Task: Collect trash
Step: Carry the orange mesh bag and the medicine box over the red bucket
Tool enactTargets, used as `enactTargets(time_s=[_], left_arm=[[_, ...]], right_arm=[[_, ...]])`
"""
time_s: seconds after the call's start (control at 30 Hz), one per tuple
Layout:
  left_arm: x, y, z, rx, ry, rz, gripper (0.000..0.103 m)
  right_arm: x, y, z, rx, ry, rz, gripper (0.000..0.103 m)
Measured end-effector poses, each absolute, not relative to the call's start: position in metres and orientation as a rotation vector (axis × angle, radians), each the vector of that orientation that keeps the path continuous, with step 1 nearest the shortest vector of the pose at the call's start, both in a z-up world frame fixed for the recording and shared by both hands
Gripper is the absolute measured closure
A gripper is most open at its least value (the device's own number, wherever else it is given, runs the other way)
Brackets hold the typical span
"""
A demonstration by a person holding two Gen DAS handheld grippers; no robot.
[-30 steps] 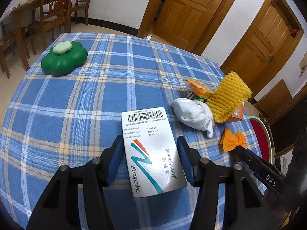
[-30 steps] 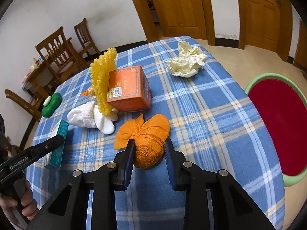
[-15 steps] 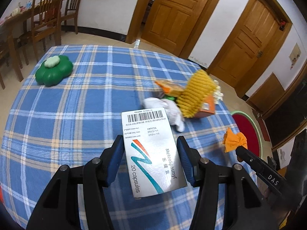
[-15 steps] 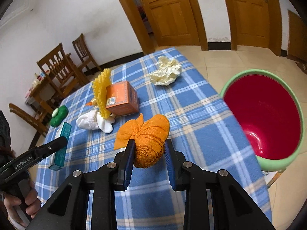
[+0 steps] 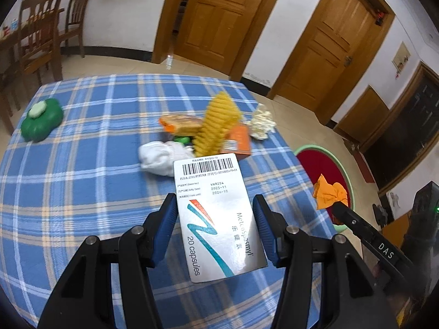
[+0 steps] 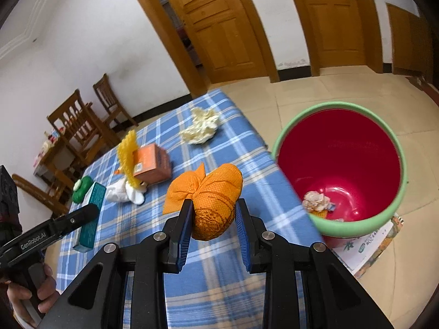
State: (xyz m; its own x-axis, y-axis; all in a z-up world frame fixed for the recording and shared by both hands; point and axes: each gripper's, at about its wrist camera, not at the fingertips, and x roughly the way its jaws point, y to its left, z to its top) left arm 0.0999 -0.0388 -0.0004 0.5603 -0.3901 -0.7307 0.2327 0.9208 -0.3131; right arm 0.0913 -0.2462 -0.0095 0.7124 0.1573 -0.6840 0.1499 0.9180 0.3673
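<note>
My left gripper [image 5: 214, 219] is shut on a white medicine box [image 5: 216, 213] marked "20 capsules", held above the blue plaid table [image 5: 82, 164]. My right gripper [image 6: 211, 219] is shut on an orange mesh wad [image 6: 211, 192], held over the table's right edge, close to the red bin with a green rim [image 6: 340, 164]. The bin holds a few scraps [image 6: 317, 201]. In the left wrist view the orange wad [image 5: 329, 193] hangs in front of the bin [image 5: 323, 164]. In the right wrist view the medicine box [image 6: 90, 213] shows its teal side.
On the table lie a yellow foam net [image 5: 216, 126], an orange box [image 5: 237, 144], a white sock [image 5: 162, 156], a snack wrapper [image 5: 178, 123], crumpled cream paper [image 5: 260, 122] and a green flower-shaped object [image 5: 41, 122]. Wooden chairs [image 5: 41, 35] and doors [image 5: 216, 16] stand behind.
Both grippers have risen and swung right with their loads. The right gripper with the orange wad went from mid-table to the table's edge beside the bin.
</note>
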Motion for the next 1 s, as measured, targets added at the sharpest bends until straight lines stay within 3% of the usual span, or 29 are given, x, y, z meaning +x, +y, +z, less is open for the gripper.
enactTargets(time_s=[1.0], left_arm=[[0.130,-0.215,-0.004,0.073,0.950,-0.596,0.047]], right_arm=[[0.069,-0.373,-0.039,0.603,0.749,-0.235,0.072]])
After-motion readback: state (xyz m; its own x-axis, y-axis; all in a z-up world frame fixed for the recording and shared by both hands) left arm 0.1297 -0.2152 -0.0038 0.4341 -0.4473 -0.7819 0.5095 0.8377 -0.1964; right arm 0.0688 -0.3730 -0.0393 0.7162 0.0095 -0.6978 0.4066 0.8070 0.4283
